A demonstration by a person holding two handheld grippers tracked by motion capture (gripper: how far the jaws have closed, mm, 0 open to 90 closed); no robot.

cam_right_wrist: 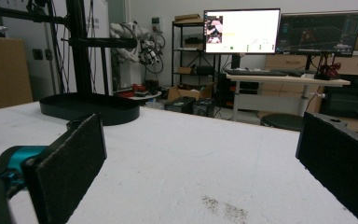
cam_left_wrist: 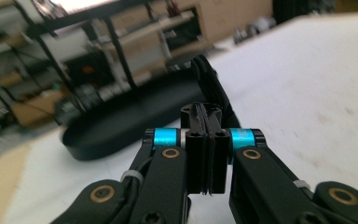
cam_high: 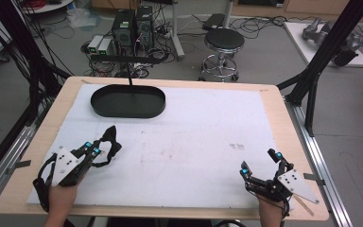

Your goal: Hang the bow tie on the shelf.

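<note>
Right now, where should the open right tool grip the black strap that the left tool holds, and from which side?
Probably take the black strap at its raised free end, beyond the left tool; the right tool comes from the strap's right, where nothing blocks.

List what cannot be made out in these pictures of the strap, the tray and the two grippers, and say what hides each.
- Strap: high view, too small and dark to tell what it is; in the left gripper view the shut left gripper covers its held part.
- Tray: left gripper view, blurred; its inside is dark in the high view.
- Right gripper: high view, the grey plate covers its body.
</note>
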